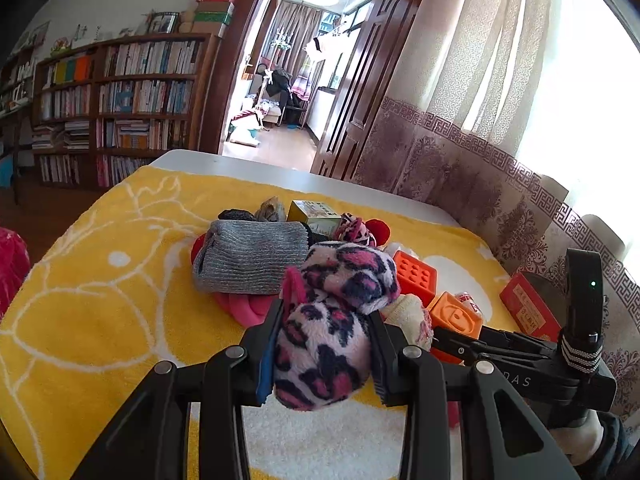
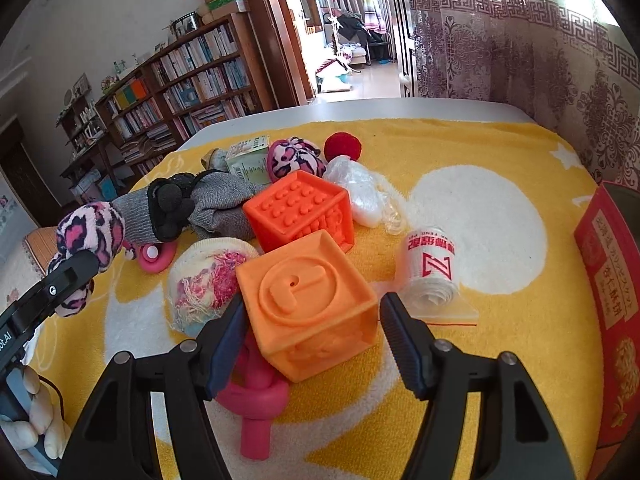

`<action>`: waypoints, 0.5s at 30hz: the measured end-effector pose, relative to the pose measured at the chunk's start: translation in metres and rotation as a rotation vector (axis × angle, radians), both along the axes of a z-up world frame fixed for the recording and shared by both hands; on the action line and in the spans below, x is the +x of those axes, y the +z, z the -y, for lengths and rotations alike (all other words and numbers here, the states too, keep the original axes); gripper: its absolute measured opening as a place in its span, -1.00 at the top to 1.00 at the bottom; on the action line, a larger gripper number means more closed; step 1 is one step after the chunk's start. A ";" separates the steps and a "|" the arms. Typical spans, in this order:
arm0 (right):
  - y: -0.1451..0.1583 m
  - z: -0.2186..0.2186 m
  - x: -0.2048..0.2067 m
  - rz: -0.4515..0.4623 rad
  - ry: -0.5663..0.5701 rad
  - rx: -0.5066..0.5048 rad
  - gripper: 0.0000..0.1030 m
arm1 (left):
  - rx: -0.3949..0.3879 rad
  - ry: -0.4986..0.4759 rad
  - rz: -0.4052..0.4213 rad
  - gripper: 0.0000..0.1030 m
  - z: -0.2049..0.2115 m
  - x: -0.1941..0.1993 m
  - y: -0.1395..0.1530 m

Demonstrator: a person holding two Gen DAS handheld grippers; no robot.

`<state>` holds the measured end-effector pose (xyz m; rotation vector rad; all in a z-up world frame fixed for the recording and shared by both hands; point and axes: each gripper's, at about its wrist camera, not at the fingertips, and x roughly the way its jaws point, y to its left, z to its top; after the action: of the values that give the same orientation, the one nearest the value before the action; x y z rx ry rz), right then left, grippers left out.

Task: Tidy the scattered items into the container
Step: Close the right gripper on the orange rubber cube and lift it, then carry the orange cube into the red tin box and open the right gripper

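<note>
With the fuzzy pink-and-black leopard-print sock (image 1: 320, 344) clamped in the left gripper (image 1: 326, 354), the pale orange rubber cube (image 2: 308, 304), mid-towel, was straddled by the right gripper (image 2: 312, 334), half-spread and untouching; flat faces were best squeezed squarely before the red box (image 2: 612, 280) at the right edge.

Past my table's white edge (image 1: 240, 168) and yellow towel (image 1: 100, 280), I see a full wooden bookshelf (image 1: 120, 108), a patterned curtain (image 2: 520, 40), and an open doorway (image 1: 288, 80) into another room.
</note>
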<state>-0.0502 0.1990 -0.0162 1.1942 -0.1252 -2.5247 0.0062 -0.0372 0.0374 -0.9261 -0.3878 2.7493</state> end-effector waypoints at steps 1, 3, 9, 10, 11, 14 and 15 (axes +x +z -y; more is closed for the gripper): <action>0.000 -0.001 0.002 -0.011 -0.008 -0.007 -0.31 | 0.001 -0.002 0.002 0.24 0.000 0.000 0.000; 0.001 -0.004 0.006 -0.015 -0.017 -0.012 -0.29 | 0.006 -0.005 0.009 0.24 0.000 -0.001 -0.001; 0.013 -0.020 0.022 -0.042 -0.074 -0.083 -0.27 | 0.003 -0.013 0.011 0.24 -0.002 0.000 -0.002; 0.017 -0.024 0.026 -0.050 -0.082 -0.100 -0.27 | 0.003 -0.014 0.010 0.24 -0.001 0.000 -0.002; 0.022 -0.028 0.031 -0.061 -0.090 -0.115 -0.27 | 0.002 -0.013 0.011 0.24 -0.002 -0.001 -0.002; 0.037 -0.040 0.047 -0.101 -0.108 -0.141 -0.27 | -0.003 -0.012 0.014 0.24 -0.002 -0.001 -0.002; 0.043 -0.046 0.053 -0.117 -0.115 -0.143 -0.27 | -0.006 -0.012 0.017 0.24 -0.002 -0.001 -0.002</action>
<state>0.0028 0.2446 0.0266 1.0084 -0.3486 -2.6267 0.0049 -0.0350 0.0350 -0.9511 -0.3753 2.7348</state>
